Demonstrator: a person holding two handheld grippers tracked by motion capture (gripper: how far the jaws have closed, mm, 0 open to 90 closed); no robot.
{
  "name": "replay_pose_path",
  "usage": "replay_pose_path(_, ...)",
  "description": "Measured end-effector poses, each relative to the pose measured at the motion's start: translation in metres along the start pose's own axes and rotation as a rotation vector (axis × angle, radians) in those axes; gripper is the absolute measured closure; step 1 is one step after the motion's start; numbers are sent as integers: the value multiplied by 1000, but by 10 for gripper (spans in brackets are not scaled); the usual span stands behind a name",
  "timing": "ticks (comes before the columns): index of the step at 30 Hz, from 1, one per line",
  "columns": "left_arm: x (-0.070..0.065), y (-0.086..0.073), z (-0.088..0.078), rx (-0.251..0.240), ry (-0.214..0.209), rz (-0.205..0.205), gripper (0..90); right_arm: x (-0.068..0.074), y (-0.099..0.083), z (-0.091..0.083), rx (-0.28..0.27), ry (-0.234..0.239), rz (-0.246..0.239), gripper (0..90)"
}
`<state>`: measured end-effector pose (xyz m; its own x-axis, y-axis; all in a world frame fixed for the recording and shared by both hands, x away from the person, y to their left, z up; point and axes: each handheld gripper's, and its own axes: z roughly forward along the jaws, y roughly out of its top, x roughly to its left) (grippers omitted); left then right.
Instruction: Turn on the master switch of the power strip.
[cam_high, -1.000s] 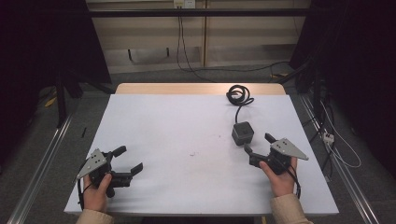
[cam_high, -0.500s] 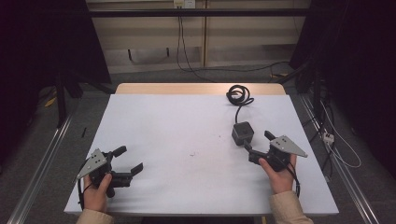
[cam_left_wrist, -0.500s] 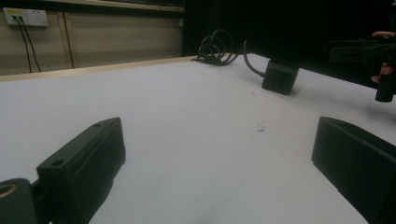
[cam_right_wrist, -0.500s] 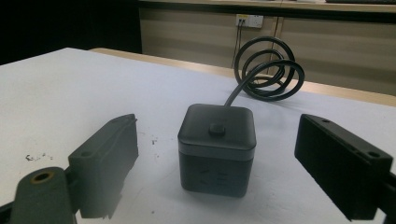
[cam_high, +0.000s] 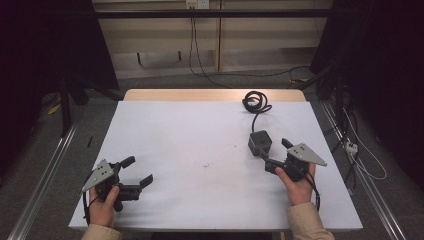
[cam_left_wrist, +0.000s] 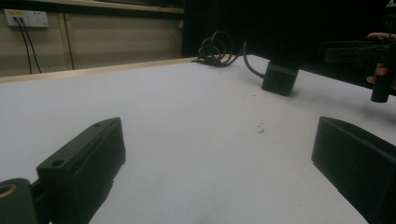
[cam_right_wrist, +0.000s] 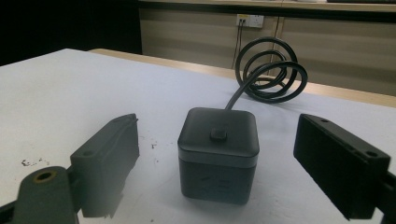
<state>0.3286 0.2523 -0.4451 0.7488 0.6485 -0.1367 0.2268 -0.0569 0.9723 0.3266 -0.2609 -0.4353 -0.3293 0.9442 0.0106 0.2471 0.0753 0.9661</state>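
Black jaws of the right gripper (cam_right_wrist: 215, 163) stand spread, with the dark grey cube-shaped adapter (cam_right_wrist: 218, 151) between them, untouched on the white tabletop (cam_high: 190, 135); its coiled black cable (cam_right_wrist: 271, 70) lies behind. Well apart, the left gripper (cam_high: 134, 173) rests, jaws spread and empty.

The setting is a laboratory or test bay fitted out for recording, not a home or shop. A plain white-topped table (cam_high: 200, 145) with a wooden far edge stands between dark curtains (cam_high: 45, 45) at left and right, with metal floor rails (cam_high: 42, 180) running along both sides and loose cables (cam_high: 360, 155) trailing on the grey floor at right. The far wall is bare beige panelling (cam_high: 165, 45) carrying a wall socket (cam_high: 196, 4) with leads hanging down from it.
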Motion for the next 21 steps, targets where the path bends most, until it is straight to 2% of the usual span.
replay_pose_path(21,0,0,0,1,2,0,23,-1,2,7,0,0,2,150)
